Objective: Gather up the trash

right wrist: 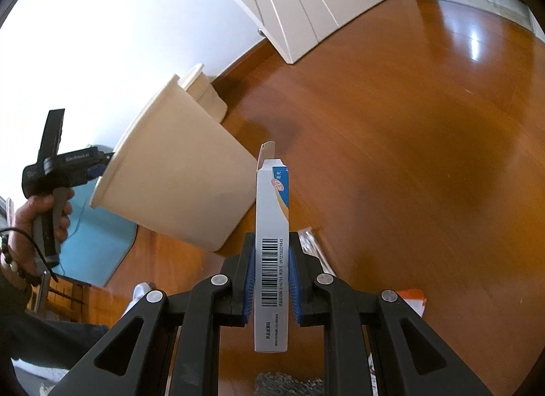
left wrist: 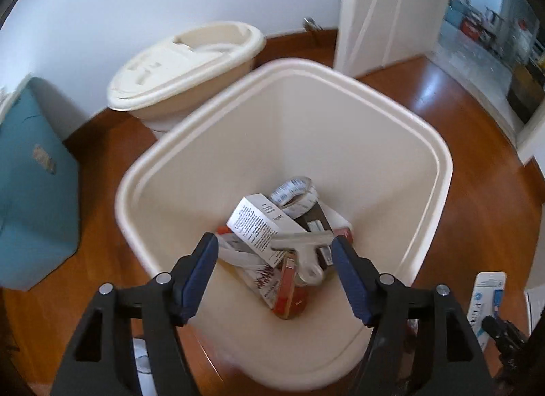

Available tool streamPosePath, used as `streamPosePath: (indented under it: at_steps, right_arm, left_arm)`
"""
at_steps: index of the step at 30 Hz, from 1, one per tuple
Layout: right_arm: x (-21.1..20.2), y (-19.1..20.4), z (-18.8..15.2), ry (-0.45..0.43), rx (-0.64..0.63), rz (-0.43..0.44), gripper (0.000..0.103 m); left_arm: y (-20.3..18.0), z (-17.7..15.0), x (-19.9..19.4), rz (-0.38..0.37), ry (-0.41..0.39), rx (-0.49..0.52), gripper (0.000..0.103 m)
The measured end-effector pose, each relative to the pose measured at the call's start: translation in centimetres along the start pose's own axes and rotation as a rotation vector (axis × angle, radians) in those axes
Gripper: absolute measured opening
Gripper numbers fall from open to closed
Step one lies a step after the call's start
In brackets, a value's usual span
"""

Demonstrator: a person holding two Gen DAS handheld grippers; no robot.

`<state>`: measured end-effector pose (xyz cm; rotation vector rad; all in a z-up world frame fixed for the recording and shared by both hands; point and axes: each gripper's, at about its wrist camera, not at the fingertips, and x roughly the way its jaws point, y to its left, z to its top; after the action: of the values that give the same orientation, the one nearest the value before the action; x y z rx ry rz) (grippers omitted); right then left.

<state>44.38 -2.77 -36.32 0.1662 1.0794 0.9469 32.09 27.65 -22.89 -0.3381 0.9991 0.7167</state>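
A cream trash bin [left wrist: 439,171] stands on the wood floor, and it also shows in the right wrist view [right wrist: 177,185]. Inside lie several pieces of trash: a white printed carton [left wrist: 255,222], a tape roll [left wrist: 296,191], a metal clip [left wrist: 306,242] and a red packet [left wrist: 289,297]. My left gripper [left wrist: 275,253] is open and empty over the bin's mouth; it also shows in the right wrist view [right wrist: 98,166] at the bin's rim. My right gripper [right wrist: 271,266] is shut on a white and blue box [right wrist: 272,232] with a barcode, held right of the bin; the box also shows in the left wrist view [left wrist: 487,300].
The bin's cream lid [left wrist: 184,65] lies on the floor by the white wall. A teal box [left wrist: 34,188] stands at the left. A white door [left wrist: 385,8] is behind the bin. Crinkled clear wrap [right wrist: 313,242] and an orange-edged item [right wrist: 412,297] lie on the floor.
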Motion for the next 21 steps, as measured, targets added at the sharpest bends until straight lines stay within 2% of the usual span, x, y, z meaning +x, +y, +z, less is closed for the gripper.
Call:
streamPosePath:
  at_steps: [5,7,9,12,15,18,20,21]
  right_arm:
    - [-1.7,3.6,3.8,-0.068,-0.095,0.024,0.018]
    - [-2.6,6.7,7.1,-0.125,-0.173,0.062,0.018]
    - [-3.0,9.6,9.7,-0.17,-0.237,0.102,0.018]
    - [-2.5,14.7,13.4,-0.2,-0.339,0.156,0.018]
    - [-0.8,19.1,15.1,-0.168,-0.425,0.203,0.018]
    - [2.6,22.4,16.0,-0.082,-0.49,0.215,0.018]
    - [5.6,23.7,16.4,-0.001,-0.5,0.226,0.018]
    - [7.2,24.2,16.5,0.04,-0.504,0.223,0.018]
  left_arm:
    - [-2.8,-5.1,-5.0,-0.026,-0.099,-0.028,0.068]
    - [-3.6,-7.6,-5.9,-0.029,-0.102,-0.017,0.068]
    - [-4.5,-10.4,-6.0,-0.031,-0.068,0.004,0.068]
    - [-6.4,-14.3,-4.5,-0.07,0.029,0.075,0.068]
    - [-7.7,-17.3,-2.4,-0.082,0.095,0.148,0.071]
    - [-8.7,-21.0,2.0,-0.093,0.291,0.25,0.071]
    - [-8.3,-22.7,4.0,-0.104,0.389,0.25,0.071]
    - [-8.2,-23.6,3.9,-0.094,0.412,0.243,0.071]
